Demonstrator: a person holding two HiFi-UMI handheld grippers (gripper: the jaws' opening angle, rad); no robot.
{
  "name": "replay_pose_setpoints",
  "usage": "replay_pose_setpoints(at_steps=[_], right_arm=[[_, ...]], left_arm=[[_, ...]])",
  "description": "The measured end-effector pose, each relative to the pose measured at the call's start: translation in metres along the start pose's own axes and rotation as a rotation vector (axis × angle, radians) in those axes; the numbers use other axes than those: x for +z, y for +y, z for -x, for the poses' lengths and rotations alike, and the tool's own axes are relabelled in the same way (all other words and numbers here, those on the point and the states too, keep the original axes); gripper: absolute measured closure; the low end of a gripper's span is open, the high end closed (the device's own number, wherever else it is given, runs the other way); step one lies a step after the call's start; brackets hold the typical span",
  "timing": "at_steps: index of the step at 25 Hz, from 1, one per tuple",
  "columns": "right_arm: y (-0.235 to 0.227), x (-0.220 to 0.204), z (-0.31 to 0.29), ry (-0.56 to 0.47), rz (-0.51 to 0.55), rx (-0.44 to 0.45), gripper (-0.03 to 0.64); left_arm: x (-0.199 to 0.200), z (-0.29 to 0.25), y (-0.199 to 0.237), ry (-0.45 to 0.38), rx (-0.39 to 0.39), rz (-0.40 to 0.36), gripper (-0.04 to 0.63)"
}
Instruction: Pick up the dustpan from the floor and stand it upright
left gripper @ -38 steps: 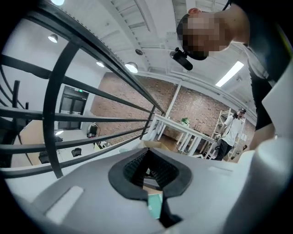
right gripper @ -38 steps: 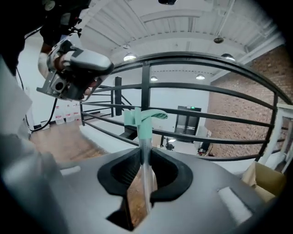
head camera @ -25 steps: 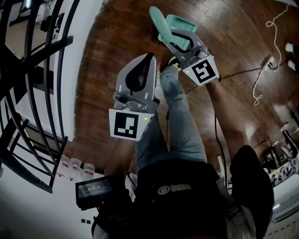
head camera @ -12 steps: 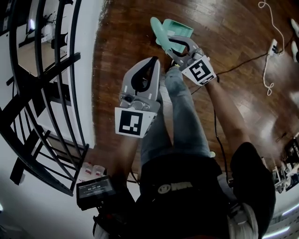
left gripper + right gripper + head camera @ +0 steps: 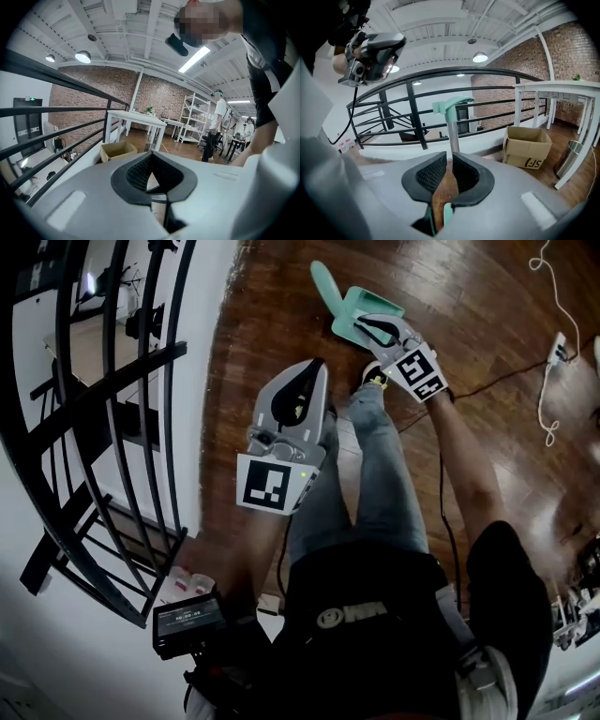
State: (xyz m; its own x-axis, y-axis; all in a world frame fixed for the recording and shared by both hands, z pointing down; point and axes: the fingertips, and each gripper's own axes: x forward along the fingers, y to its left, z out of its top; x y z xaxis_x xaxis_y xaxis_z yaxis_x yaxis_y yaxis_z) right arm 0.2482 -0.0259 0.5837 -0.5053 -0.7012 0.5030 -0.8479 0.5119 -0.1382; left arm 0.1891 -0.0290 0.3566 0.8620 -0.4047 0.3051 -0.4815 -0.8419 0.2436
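Note:
The teal dustpan point(image 5: 356, 307) lies on the dark wooden floor, its handle point(image 5: 325, 285) reaching up and to the left in the head view. My right gripper point(image 5: 375, 331) is down on the pan. Its jaws are closing, with a narrow slit still between the pads, teal parts of the dustpan point(image 5: 447, 213) low between the jaws, and the grey pole with its teal grip point(image 5: 452, 123) just beyond the tips. My left gripper point(image 5: 302, 381) is held up above the person's leg, away from the dustpan. Its pads meet at the tip point(image 5: 151, 157) with nothing between them.
A black railing point(image 5: 112, 409) and a white ledge run along the left. Cables and a power strip point(image 5: 555, 345) lie on the floor at the right. A cardboard box point(image 5: 528, 147) and a metal bin point(image 5: 572, 157) stand by the railing. The person's leg point(image 5: 375, 474) stands between the grippers.
The right gripper has moved forward onto the dustpan and its jaws have narrowed. The left gripper has risen closer to the head camera.

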Motion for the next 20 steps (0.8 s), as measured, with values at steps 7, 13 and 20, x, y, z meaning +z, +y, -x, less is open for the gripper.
replay_pose_setpoints(at_steps=[7, 13, 20], right_arm=[[-0.003, 0.018, 0.057, 0.005, 0.015, -0.056, 0.614], [0.020, 0.116, 0.138, -0.176, 0.022, -0.267, 0.614], [0.137, 0.268, 0.187, -0.409, 0.056, -0.319, 0.614]], left_arm=[[0.003, 0.026, -0.008, 0.137, -0.017, -0.042, 0.580], [0.056, 0.047, -0.027, -0.098, -0.181, -0.116, 0.580], [0.141, 0.114, -0.028, -0.248, -0.211, -0.200, 0.580]])
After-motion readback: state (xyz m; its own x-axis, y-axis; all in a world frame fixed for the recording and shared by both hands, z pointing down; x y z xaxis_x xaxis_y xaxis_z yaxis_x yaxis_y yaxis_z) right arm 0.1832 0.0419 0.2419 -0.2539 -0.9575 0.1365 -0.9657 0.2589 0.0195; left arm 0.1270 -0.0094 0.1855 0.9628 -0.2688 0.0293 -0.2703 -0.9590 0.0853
